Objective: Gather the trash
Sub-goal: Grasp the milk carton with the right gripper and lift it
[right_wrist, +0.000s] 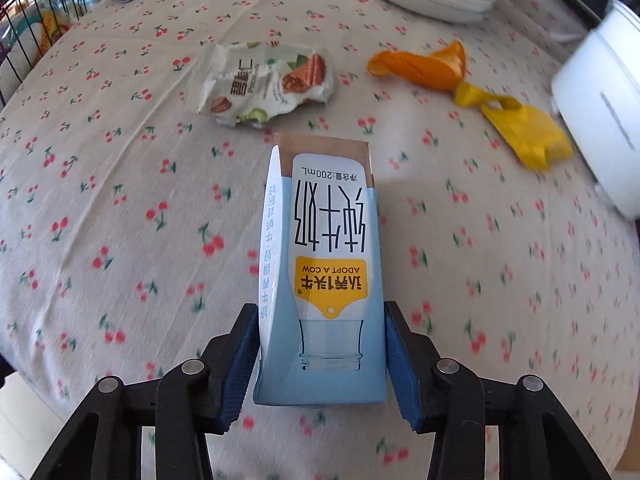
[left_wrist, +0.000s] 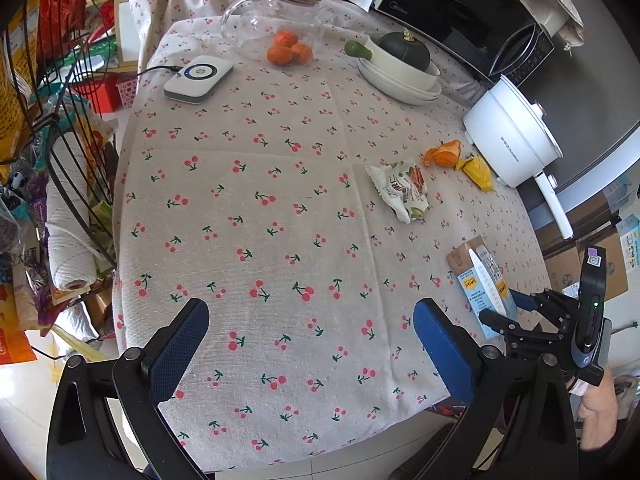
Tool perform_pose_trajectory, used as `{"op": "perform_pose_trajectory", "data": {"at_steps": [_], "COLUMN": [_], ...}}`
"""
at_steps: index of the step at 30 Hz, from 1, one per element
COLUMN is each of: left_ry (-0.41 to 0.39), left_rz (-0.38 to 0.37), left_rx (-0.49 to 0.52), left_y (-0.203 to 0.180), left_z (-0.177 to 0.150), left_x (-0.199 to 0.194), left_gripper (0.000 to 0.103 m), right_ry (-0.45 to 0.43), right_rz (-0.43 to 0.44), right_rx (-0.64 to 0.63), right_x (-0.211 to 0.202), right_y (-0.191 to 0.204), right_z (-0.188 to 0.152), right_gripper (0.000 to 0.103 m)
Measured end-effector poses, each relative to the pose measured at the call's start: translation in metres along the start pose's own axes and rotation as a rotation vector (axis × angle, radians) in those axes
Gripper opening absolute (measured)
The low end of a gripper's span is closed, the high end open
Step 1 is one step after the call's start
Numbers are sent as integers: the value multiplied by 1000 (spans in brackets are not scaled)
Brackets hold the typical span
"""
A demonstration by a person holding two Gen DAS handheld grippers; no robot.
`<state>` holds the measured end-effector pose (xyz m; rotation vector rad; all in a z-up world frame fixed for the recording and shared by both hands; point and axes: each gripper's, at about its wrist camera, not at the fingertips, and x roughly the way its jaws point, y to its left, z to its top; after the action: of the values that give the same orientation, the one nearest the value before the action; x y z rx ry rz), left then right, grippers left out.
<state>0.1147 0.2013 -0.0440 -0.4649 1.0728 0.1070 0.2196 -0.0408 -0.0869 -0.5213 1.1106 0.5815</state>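
A light blue milk carton (right_wrist: 324, 280) lies between the blue pads of my right gripper (right_wrist: 320, 356), which is shut on its near end; it also shows in the left wrist view (left_wrist: 482, 280) at the table's right front. Beyond it lie a crumpled white snack wrapper (right_wrist: 264, 80), an orange peel (right_wrist: 424, 68) and a yellow wrapper (right_wrist: 528, 132). My left gripper (left_wrist: 312, 340) is open and empty above the near part of the cherry-print tablecloth (left_wrist: 248, 216).
A white electric pot (left_wrist: 516, 132) stands at the right edge. At the back are stacked white plates with a green squash (left_wrist: 400, 68), tangerines (left_wrist: 288, 52), a glass jug (left_wrist: 276, 12) and a white device with a cable (left_wrist: 198, 78). A wire rack with paper rolls (left_wrist: 68, 216) stands left.
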Motion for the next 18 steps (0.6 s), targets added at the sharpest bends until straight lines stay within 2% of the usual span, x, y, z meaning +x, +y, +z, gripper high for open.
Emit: {"op": "perform_pose_trajectory", "data": {"at_steps": [6, 13, 18], "left_ry": [8, -9, -41], "left_rz": [9, 51, 59], "left_rx": [29, 123, 208], "left_y": [-12, -33, -60], "left_z": [-4, -5, 5], "left_x": [5, 26, 46], "left_gripper": [103, 103, 103], "right_ry": [15, 26, 29], "right_rz": [19, -97, -126], "right_rx": [133, 278, 366], "right_x": [-26, -31, -30], "right_y": [-11, -43, -66], "right_z": [-28, -61, -75], "right_gripper": [52, 52, 52]}}
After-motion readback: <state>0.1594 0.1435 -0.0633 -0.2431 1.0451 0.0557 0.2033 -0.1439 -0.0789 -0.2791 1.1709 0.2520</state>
